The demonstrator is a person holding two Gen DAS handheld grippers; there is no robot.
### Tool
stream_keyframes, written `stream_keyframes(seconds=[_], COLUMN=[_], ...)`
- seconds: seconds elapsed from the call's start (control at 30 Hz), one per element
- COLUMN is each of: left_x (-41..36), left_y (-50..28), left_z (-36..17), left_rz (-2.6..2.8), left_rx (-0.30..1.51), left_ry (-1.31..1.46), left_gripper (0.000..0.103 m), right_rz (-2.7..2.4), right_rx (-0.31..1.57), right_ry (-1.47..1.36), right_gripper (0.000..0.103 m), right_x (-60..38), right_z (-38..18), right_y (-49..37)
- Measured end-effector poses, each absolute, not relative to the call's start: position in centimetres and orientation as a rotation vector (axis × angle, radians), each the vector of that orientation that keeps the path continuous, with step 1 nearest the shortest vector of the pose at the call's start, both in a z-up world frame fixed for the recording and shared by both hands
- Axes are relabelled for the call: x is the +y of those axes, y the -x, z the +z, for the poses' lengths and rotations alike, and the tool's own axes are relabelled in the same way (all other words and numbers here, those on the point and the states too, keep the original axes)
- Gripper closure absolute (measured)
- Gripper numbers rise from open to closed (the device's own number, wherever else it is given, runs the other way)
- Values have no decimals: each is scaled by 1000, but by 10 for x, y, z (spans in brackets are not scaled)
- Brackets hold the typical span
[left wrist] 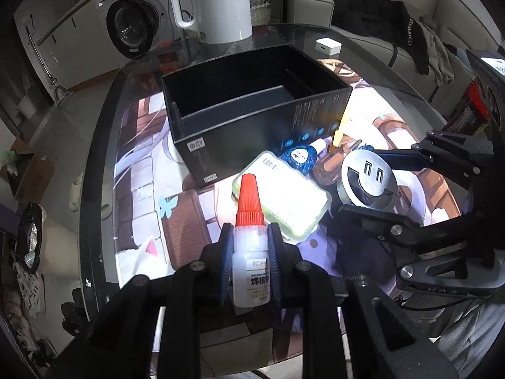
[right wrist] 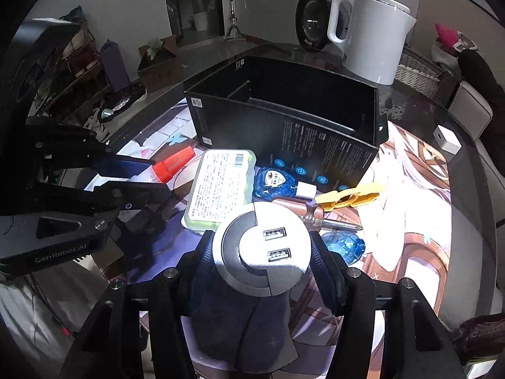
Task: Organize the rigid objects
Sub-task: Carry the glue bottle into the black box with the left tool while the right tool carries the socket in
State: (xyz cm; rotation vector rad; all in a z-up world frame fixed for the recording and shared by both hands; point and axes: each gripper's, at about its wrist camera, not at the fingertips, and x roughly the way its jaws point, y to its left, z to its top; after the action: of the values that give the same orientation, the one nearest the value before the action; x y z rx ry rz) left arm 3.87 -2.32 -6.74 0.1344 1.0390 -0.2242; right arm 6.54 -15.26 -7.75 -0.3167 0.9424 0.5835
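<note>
one glue bottle (left wrist: 251, 252), upright between fingers (left wrist: 228, 252), red cap upward

the lower end of the small white glue bottle with the red ribbed cap (left wrist: 251, 252) drops behind the black gripper frame, its label print too fine to read. the white plastic kettle (left wrist: 214, 3) loses its top to the left wrist picture's upper edge. the brown-handled screwdriver (right wrist: 318, 218) runs partly under the round silver usb socket puck (right wrist: 263, 249). small print on the black open cardboard box (right wrist: 315, 139) stays illegible.
</note>
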Motion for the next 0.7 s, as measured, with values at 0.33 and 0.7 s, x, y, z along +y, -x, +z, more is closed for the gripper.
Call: stream_keyframes(seconds=[0.33, 0.7], left_x=[-20, 1], left_y=[-39, -69], left_z=[-7, 42], left_rz=[-236, -157], left_rx=[799, 577], left_ry=[-54, 38], left_gripper=[84, 84], right_rz=[614, 518], right_rx=[692, 402], right_ry=[209, 139], right_gripper=[44, 44], right_x=[-156, -172], right_z=[-23, 45], right_y=[-55, -73])
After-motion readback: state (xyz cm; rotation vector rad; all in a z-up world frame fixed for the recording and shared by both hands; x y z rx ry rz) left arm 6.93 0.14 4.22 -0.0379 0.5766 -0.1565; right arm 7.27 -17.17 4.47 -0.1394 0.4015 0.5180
